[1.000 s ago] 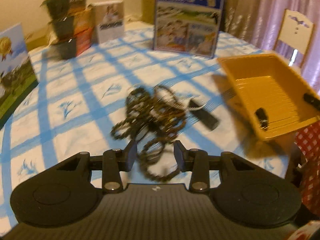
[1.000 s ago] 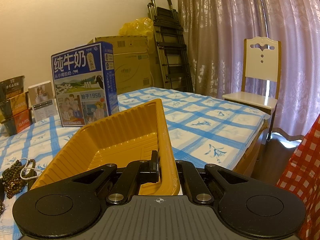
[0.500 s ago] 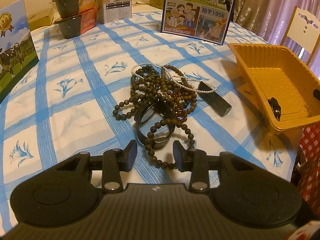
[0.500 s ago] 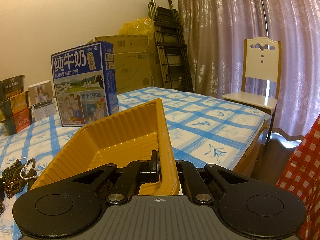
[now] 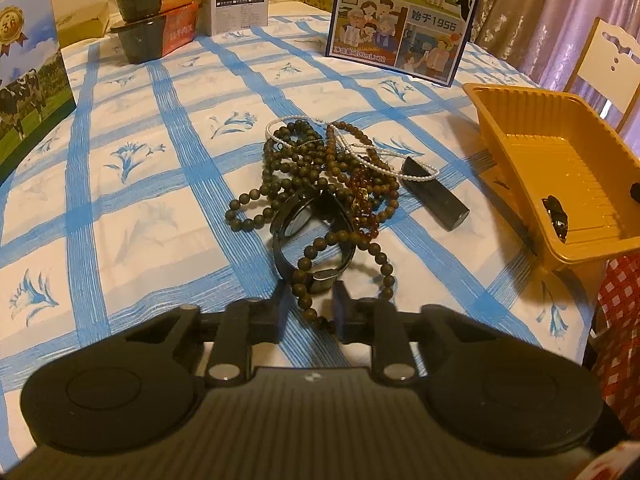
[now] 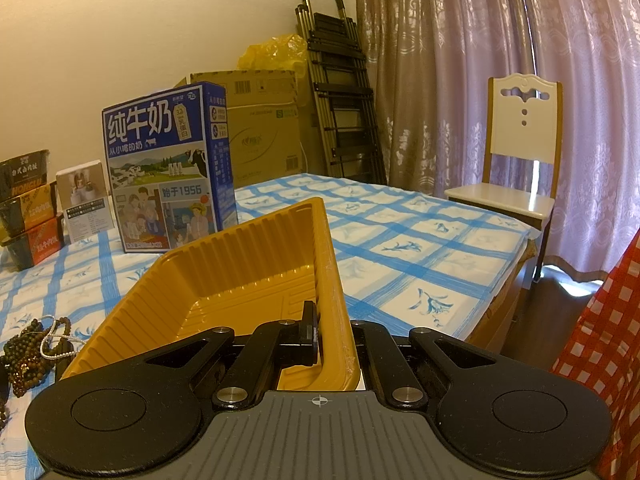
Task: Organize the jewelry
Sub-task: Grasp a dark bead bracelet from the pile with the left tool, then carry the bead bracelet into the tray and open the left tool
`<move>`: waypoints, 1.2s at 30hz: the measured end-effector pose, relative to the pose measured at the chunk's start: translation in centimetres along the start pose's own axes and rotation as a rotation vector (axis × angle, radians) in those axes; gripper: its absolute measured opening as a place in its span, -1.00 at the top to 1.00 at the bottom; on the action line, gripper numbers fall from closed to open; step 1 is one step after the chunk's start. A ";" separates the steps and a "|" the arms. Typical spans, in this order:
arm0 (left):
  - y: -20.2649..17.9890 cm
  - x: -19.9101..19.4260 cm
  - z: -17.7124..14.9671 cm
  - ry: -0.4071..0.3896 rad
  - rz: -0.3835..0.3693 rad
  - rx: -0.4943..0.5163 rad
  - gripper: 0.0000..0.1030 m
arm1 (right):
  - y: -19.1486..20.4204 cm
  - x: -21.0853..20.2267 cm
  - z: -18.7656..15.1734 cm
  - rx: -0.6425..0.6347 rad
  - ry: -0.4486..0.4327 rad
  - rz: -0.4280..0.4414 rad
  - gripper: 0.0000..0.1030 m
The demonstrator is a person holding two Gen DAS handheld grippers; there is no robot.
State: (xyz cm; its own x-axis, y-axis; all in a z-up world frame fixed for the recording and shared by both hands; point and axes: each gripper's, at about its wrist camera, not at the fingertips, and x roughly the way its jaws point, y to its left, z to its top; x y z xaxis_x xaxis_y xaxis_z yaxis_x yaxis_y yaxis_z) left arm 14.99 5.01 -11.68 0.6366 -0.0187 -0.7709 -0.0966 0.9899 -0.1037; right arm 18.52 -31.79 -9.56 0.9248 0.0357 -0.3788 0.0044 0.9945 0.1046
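A tangle of brown bead bracelets [image 5: 316,168] lies on the blue-checked tablecloth with a pearl strand [image 5: 384,164], an amber strand [image 5: 362,196] and a black bangle [image 5: 308,236]. My left gripper [image 5: 310,304] sits low at the pile's near end. Its jaws are closing, with a loop of brown beads [image 5: 306,280] and the bangle's clasp between them; the pads do not clearly press. My right gripper [image 6: 334,340] is shut on the near wall of the yellow tray [image 6: 240,272]. In the left wrist view the tray [image 5: 516,120] holds one small dark piece [image 5: 557,216].
A black cylinder [image 5: 436,196] lies right of the pile. A blue milk carton [image 5: 404,16], stacked dark bowls [image 5: 156,20], a small white box [image 5: 240,0] and another carton [image 5: 28,80] stand around the table's back and left. A white chair [image 6: 520,160] stands past the far table edge.
The left gripper has come down closer to the pile and its jaws have narrowed around the near bead loop. The right gripper and tray have not moved.
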 end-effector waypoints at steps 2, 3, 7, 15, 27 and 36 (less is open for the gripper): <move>0.1 -0.1 0.0 -0.002 0.002 -0.003 0.79 | 0.0 0.0 0.0 0.000 0.000 0.000 0.93; 0.1 -0.2 0.0 -0.005 0.001 -0.005 0.81 | 0.0 0.0 0.0 0.000 0.000 0.000 0.93; 0.1 -1.0 0.2 -0.026 0.000 -0.006 0.87 | 0.0 0.0 0.0 -0.002 -0.001 0.000 0.93; -0.2 -3.4 1.6 -0.098 -0.031 -0.022 0.88 | 0.0 0.0 0.1 0.000 0.000 0.000 0.93; -3.8 -5.5 4.7 -0.167 -0.188 -0.012 0.88 | 0.1 0.0 0.1 -0.003 -0.002 0.000 0.93; -10.9 -4.6 7.0 -0.198 -0.376 0.071 0.88 | 0.5 -0.2 0.6 -0.011 -0.013 0.003 0.93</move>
State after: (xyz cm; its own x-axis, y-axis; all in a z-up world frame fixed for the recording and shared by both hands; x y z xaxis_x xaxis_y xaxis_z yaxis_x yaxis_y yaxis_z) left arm 18.45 -4.70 -2.59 0.7526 -0.3600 -0.5514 0.2192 0.9265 -0.3057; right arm 18.56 -31.39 -8.87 0.9295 0.0376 -0.3668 -0.0023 0.9954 0.0960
